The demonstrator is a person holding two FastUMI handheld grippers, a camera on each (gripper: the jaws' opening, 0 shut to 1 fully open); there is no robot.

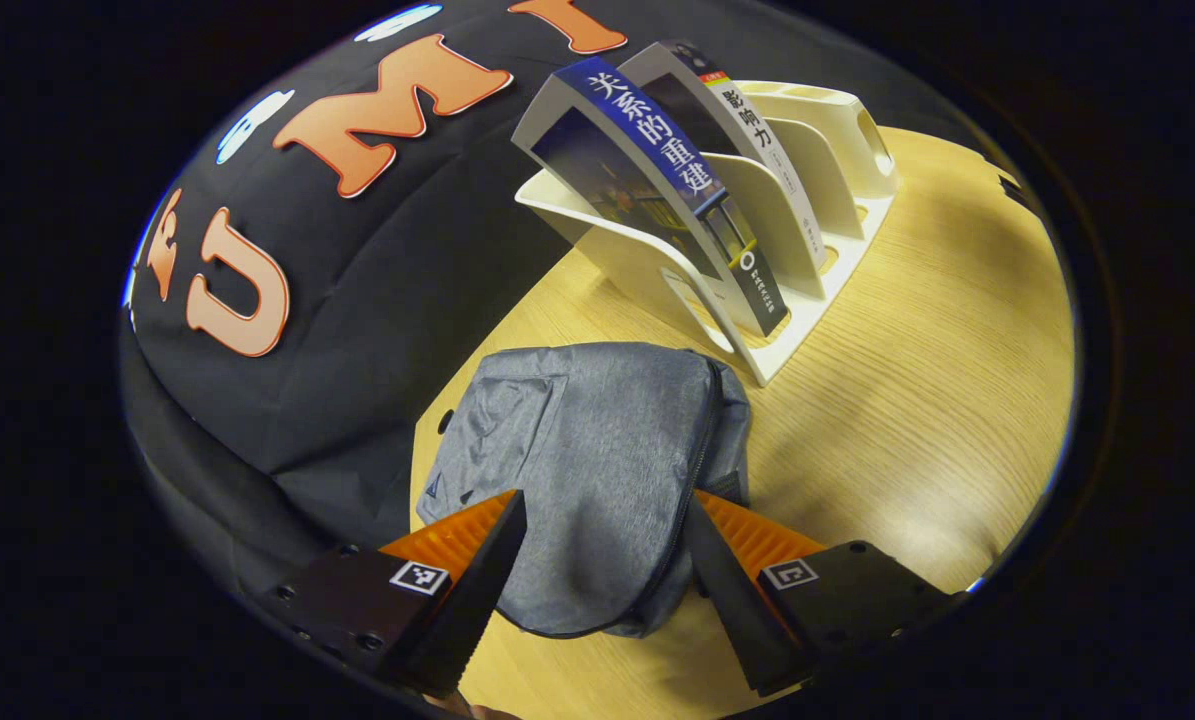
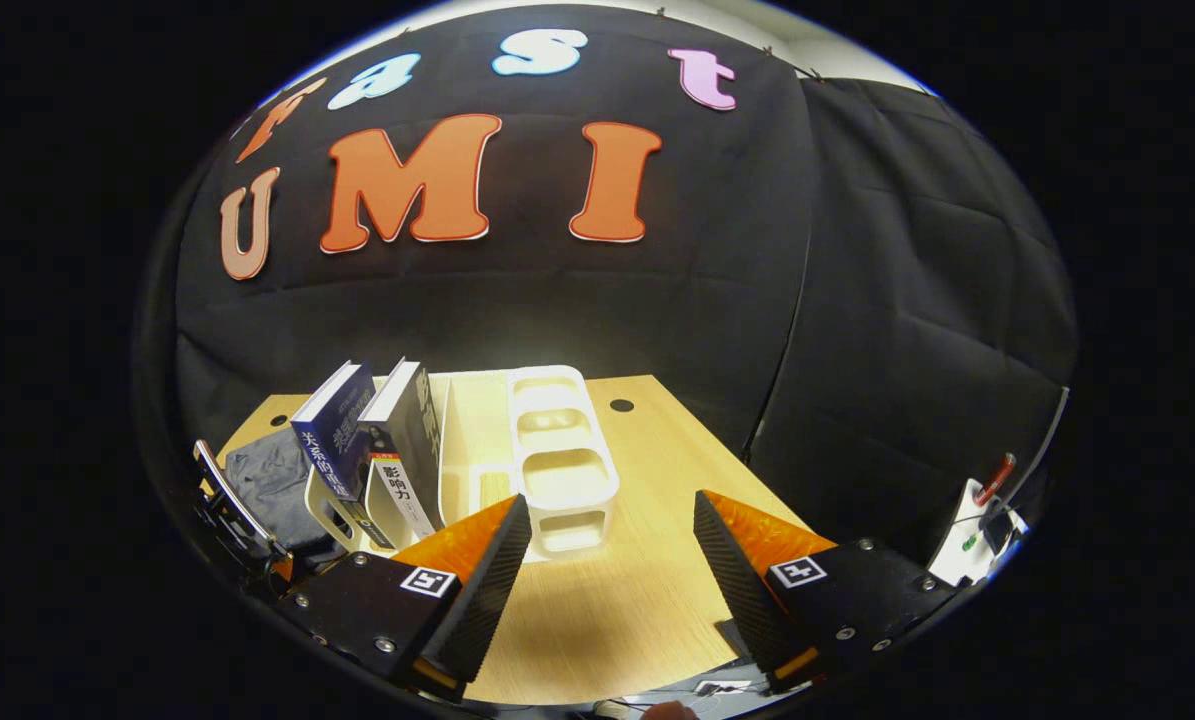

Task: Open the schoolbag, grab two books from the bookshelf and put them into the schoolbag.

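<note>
The left gripper view looks down on the grey schoolbag [image 1: 597,470], which lies flat on the wooden table [image 1: 937,400] with its zipper [image 1: 692,470] running along the 3 o'clock edge — the zip appears closed. The left claw [image 1: 605,560] hangs over the near end of the bag with its fingers apart, gripping nothing; whether the fingertips touch the fabric cannot be told. Beyond the bag, toward 1 o'clock, a white bookshelf [image 1: 807,260] holds two books leaning in its slots: a blue-spined book [image 1: 657,150] nearest the bag and a white-spined book [image 1: 747,130] behind it.

The right gripper view takes in the scene from lower and farther off. The right claw [image 2: 612,560] is also spread open and empty above bare table [image 2: 597,610]. Here the bookshelf [image 2: 562,470] stands at 12 o'clock of the claw, its empty slots nearest, with the blue-spined book [image 2: 332,430] and white-spined book [image 2: 402,455] at 10 o'clock. The schoolbag [image 2: 267,470] sits past them at 9 o'clock, partly hidden by the books — with a dark bit of gear [image 2: 232,515] in front of it.
</note>
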